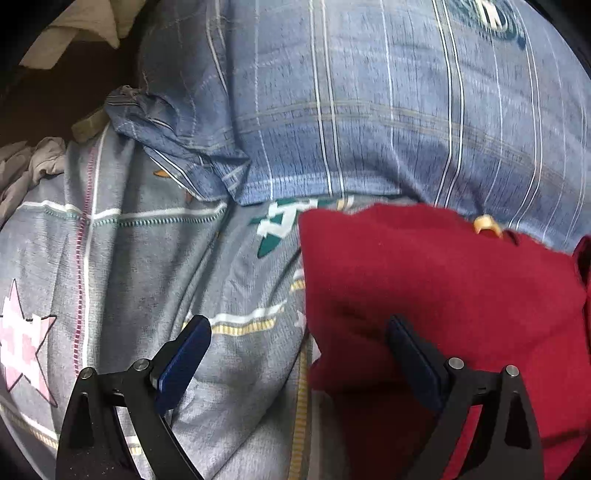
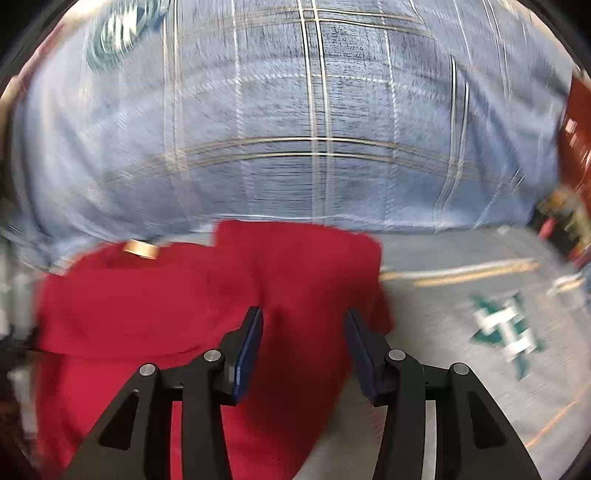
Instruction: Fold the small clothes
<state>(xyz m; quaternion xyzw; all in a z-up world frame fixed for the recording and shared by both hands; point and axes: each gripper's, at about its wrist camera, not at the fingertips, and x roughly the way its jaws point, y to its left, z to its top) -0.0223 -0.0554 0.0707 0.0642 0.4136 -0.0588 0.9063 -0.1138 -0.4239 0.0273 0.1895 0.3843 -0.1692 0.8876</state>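
A small red garment lies on a grey patterned bedsheet; it also shows in the right wrist view. A tan label sits at its far edge. My left gripper is open, its right finger over the garment's left part and its left finger over the sheet. My right gripper is open and hovers over the garment's right part, with red cloth between its fingers. The right wrist view is blurred by motion.
A blue plaid pillow lies just behind the garment, also in the right wrist view. Crumpled grey cloth lies at the far left. A beige cloth sits at the upper left. Dark red items stand at the right.
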